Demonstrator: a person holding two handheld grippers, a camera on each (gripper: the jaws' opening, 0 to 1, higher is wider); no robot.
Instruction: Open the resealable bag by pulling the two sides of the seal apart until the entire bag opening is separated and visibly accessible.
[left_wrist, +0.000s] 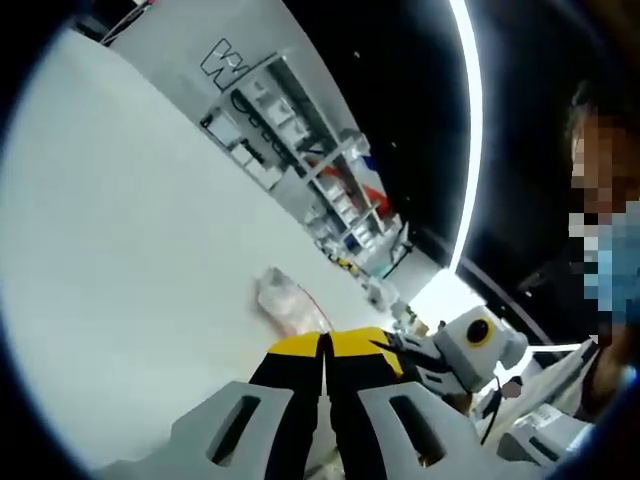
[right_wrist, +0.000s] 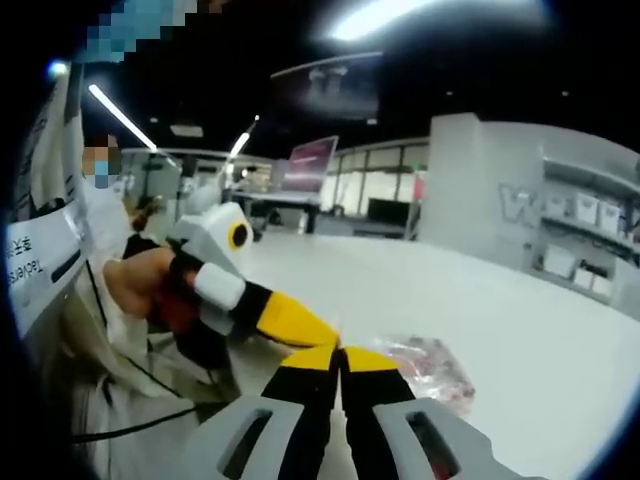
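A clear resealable bag with reddish contents lies just past my jaws over the white table. My left gripper has its black, yellow-tipped jaws pressed together at the bag's near edge. My right gripper comes in from the right, its tip close beside the left one. In the right gripper view, my right gripper is shut at the edge of the bag. There the left gripper reaches in from the left, tip to tip with it. The film between the jaws is too thin to make out.
Shelving with white boxes stands behind the table. A person in a blue mask is at the right edge. A hand holds the left gripper. More shelves and a screen stand far off.
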